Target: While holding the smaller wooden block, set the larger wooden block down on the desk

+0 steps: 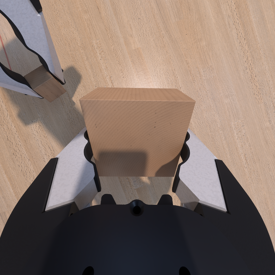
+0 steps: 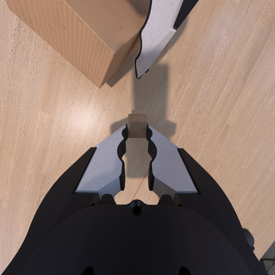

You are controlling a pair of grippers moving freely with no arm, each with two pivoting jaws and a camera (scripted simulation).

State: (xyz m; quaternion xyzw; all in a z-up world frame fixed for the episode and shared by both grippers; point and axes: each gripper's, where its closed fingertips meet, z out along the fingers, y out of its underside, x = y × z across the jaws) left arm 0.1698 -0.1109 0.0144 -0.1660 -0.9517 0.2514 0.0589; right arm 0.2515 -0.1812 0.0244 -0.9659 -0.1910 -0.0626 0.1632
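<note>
The larger wooden block [image 1: 134,134] sits between the fingers of my left gripper [image 1: 136,131], whose pads press on both of its sides. The block reaches past the fingertips towards the wooden desk [image 1: 193,44]. In the right wrist view the larger block [image 2: 74,37] has its lower corner at or just above the desk, with one of the left gripper's fingers [image 2: 150,40] beside it. My right gripper [image 2: 136,126] is shut on the smaller wooden block [image 2: 136,131] at its fingertips, above the desk. The right gripper [image 1: 50,89] with the smaller block [image 1: 44,83] also shows at upper left in the left wrist view.
A thin red line [image 2: 139,186] runs across the desk [image 2: 44,134] under the right gripper. The desk's edge and a dark object [image 2: 253,244] show at the lower right of the right wrist view. The two grippers are close together.
</note>
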